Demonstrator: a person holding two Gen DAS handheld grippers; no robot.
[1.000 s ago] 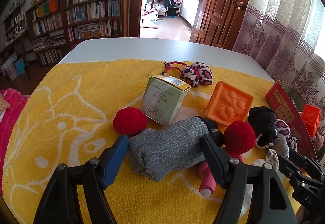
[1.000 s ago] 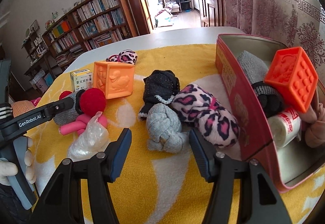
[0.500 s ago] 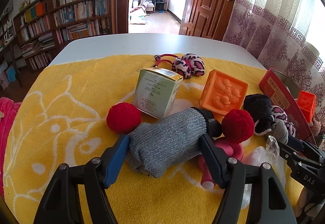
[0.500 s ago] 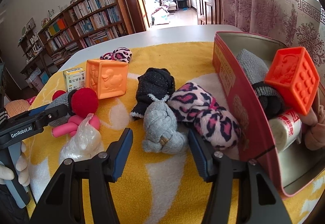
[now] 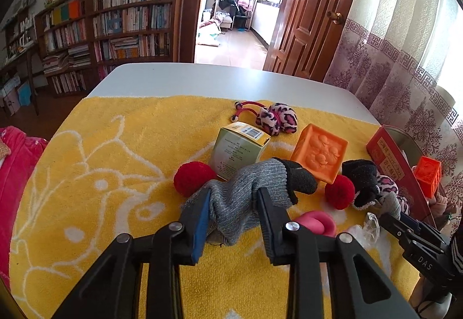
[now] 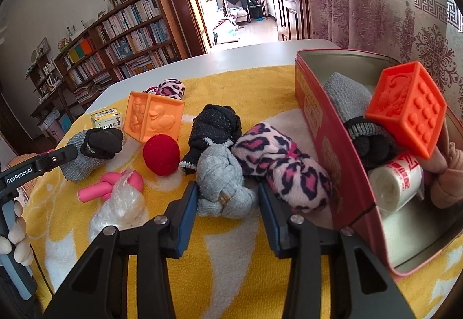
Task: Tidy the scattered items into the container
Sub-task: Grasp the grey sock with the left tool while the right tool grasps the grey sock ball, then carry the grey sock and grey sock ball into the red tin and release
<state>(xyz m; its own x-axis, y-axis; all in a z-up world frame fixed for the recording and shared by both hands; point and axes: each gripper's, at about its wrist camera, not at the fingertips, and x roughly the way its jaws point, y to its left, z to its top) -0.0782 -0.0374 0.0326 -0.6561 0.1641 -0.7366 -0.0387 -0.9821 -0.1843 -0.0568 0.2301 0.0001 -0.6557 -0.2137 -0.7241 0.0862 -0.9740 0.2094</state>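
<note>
Yellow towel [image 5: 115, 174] covered white table [image 5: 202, 81]; bookshelf [image 5: 121, 24] w/ books, open door [image 5: 303, 15], patterned curtain [image 6: 376, 1] behind.

Grey sock [image 5: 246, 197] lies bunched mid-towel; knotted grey sock [image 6: 222, 183] at its 3 o'clock; red tin [image 6: 341, 162] farther right, part-filled.

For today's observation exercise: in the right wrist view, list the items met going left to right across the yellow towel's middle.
Pink knotted toy → red pompom ball → grey knotted sock → leopard-print bundle → red tin.
</note>
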